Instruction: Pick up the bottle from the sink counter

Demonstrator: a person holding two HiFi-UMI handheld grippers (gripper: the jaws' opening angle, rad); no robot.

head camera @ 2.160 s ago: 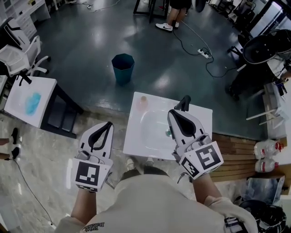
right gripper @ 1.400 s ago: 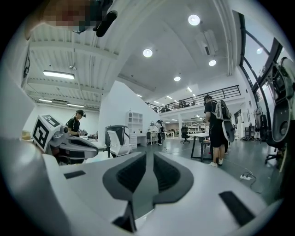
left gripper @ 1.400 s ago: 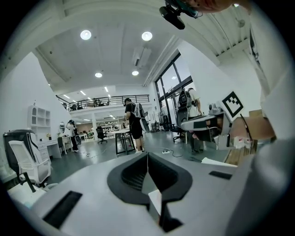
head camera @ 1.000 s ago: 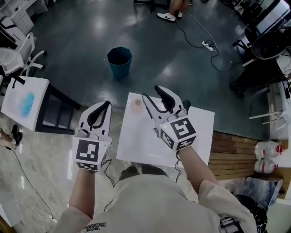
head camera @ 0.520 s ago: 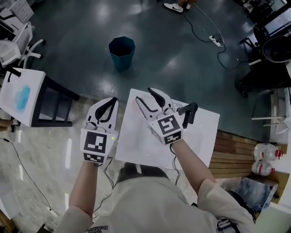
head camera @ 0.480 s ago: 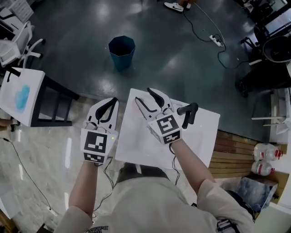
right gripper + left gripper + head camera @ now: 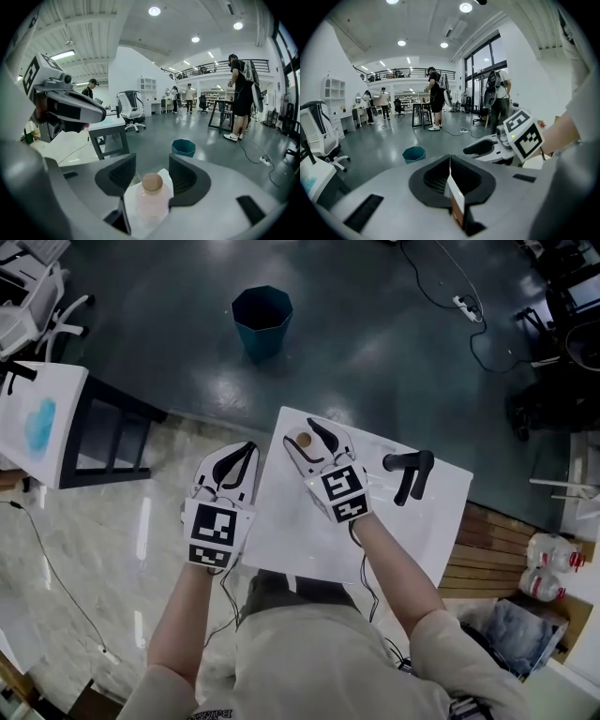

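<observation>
A pale pink bottle (image 7: 302,440) with a tan cap stands at the far left corner of the white sink counter (image 7: 281,531). My right gripper (image 7: 305,434) is open, and its jaws have just been opening. In the right gripper view the bottle (image 7: 151,202) stands between the jaws of the right gripper (image 7: 151,164) with a gap on each side. My left gripper (image 7: 245,450) hovers beside the counter's left edge, off the bottle. In the left gripper view, the jaws of the left gripper (image 7: 450,158) meet in a line with nothing in them.
A black faucet (image 7: 410,472) rises at the counter's right. A teal bin (image 7: 262,320) stands on the grey floor beyond. A white table (image 7: 37,423) is at the left. Large water jugs (image 7: 548,549) lie at the right. People stand far back (image 7: 436,98).
Both grippers have come down toward the counter. The right one has moved left to the far corner, and its jaws have widened around the bottle.
</observation>
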